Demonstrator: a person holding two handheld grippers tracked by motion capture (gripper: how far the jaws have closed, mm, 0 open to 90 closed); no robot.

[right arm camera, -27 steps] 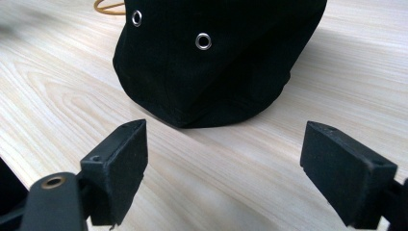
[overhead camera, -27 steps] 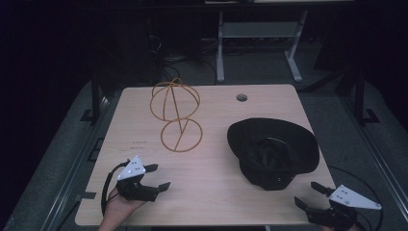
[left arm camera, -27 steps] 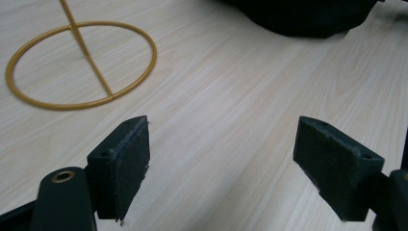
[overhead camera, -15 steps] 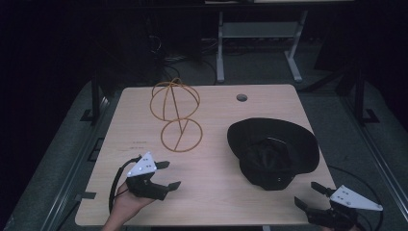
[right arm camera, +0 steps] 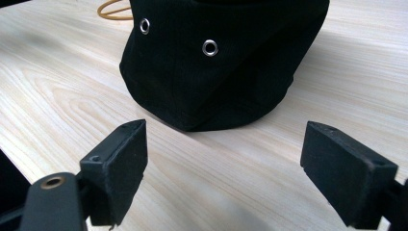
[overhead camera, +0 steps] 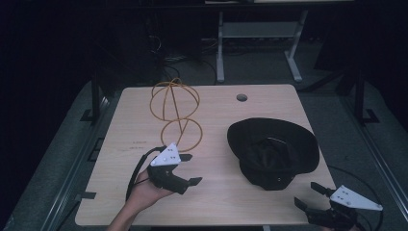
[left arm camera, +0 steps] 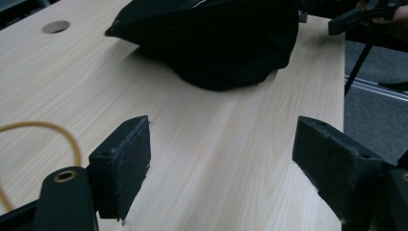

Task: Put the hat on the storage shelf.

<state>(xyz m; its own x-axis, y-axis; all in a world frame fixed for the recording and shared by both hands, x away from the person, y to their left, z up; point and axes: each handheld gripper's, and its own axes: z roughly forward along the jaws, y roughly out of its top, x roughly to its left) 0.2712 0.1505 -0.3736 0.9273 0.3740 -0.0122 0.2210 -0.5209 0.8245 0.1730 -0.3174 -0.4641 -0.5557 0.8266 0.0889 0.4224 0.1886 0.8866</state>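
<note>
High view: black bucket hat (overhead camera: 273,151) lay on the right half of the worktop (overhead camera: 120,125), brim spread flat, crown slumped and pointing toward the near edge. Right gripper view: same hat (right arm camera: 226,62) seen close ahead, two metal eyelets (right arm camera: 210,47) showing on the crown's side, crown resting on the pale wood. Left gripper view: hat (left arm camera: 216,38) farther off, across bare wood.

Right gripper (overhead camera: 310,195) hung at the near right corner, just beyond the worktop's edge, fingers spread wide and aimed at the hat, touching nothing. In its own view, both black fingers (right arm camera: 120,163) stood well apart with only wood grain between them.

Left gripper (overhead camera: 190,168) sat over the near left part of the worktop, held in a hand (overhead camera: 144,190), grey plate on top, cable looping behind. Fingers spread wide here too, empty, turned toward the hat but well apart from it. In its own view, fingers (left arm camera: 125,163) stood apart over bare wood, the other gripper (left arm camera: 365,12) visible at the far upper right.

Yellow wire stand (overhead camera: 175,110), a round cage above a ring base, stood upright left of centre, just beyond the left gripper and near the hat's left. Part of its ring (left arm camera: 43,132) showed at the left in the left gripper view; a sliver (right arm camera: 113,9) showed behind the hat in the right gripper view. Round cable hole (overhead camera: 242,97) sat near the far edge. Metal table frame (overhead camera: 260,43) stood on the floor beyond the worktop.
</note>
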